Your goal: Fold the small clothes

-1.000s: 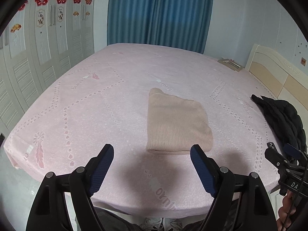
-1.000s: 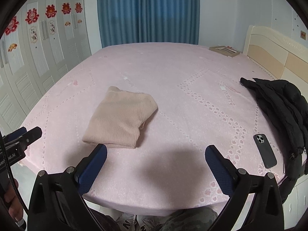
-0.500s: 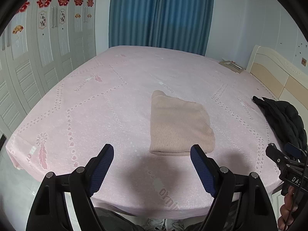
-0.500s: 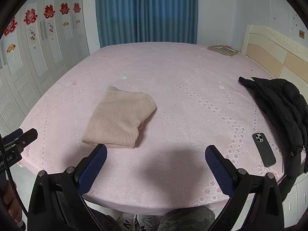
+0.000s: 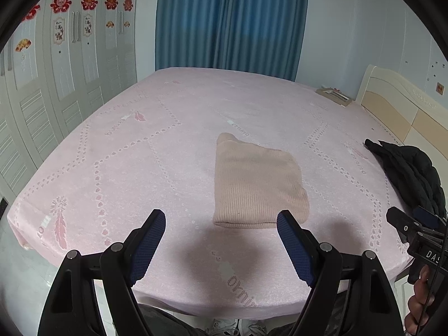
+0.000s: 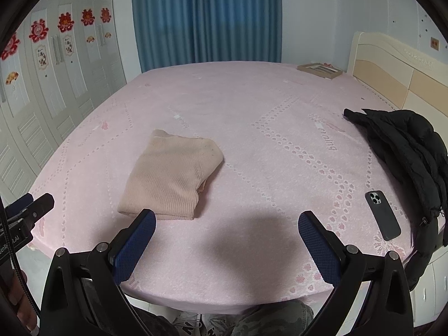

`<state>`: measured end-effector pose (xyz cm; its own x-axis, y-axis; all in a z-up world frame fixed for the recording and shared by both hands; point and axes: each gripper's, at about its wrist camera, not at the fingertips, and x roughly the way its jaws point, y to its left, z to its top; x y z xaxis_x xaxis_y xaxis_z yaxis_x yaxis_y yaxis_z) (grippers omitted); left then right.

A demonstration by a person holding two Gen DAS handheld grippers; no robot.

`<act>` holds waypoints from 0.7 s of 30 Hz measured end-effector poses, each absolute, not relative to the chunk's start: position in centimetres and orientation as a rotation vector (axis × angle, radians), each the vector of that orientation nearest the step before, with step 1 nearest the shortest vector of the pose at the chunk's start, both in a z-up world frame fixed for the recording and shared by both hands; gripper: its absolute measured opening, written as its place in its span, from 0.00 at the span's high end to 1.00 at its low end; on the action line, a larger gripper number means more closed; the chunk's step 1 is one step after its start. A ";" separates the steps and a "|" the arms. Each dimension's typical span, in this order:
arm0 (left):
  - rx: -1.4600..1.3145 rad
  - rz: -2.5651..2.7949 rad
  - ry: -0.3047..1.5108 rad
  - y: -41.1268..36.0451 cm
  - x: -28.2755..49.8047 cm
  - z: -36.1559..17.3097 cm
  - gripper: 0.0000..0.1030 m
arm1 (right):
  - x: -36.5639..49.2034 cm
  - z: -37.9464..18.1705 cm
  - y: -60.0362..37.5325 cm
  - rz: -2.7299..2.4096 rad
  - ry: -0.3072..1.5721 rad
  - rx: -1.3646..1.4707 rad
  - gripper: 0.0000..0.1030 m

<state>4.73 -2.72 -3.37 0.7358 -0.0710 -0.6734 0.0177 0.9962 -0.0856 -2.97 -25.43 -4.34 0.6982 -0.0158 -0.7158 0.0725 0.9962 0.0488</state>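
Sweater (image 5: 256, 184), beige knit, lying folded into compact rectangle on pink bed (image 5: 140, 168), just beyond tips of left gripper (image 5: 221, 247). Left gripper's jaws standing wide, grasping nothing. Right gripper (image 6: 226, 247) likewise gaping, empty, garment sitting ahead toward its left jaw. Folding appearing complete; next move likely calling for fresh garment or tidying.

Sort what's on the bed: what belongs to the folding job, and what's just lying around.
Job:
- sweater, beige, folded
- left claw and right claw, both open and empty

Lying about:
- jacket, black
- phone
- frame at the far corner
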 end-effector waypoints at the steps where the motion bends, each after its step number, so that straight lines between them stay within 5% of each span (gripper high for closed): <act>1: -0.074 -0.050 0.743 -2.7 4.7 -3.3 0.22 | -3.0 -4.4 -25.4 -0.049 0.798 0.076 0.03; 21: -0.084 -0.053 0.740 -2.1 4.7 -3.0 0.22 | -2.8 -4.3 -25.3 -0.047 0.807 0.078 0.03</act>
<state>4.66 -2.14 -3.03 0.7375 -0.0776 -0.6709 0.0183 0.9953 -0.0950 -2.81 -25.35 -4.35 0.6905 -0.0121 -0.7232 0.0718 0.9961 0.0518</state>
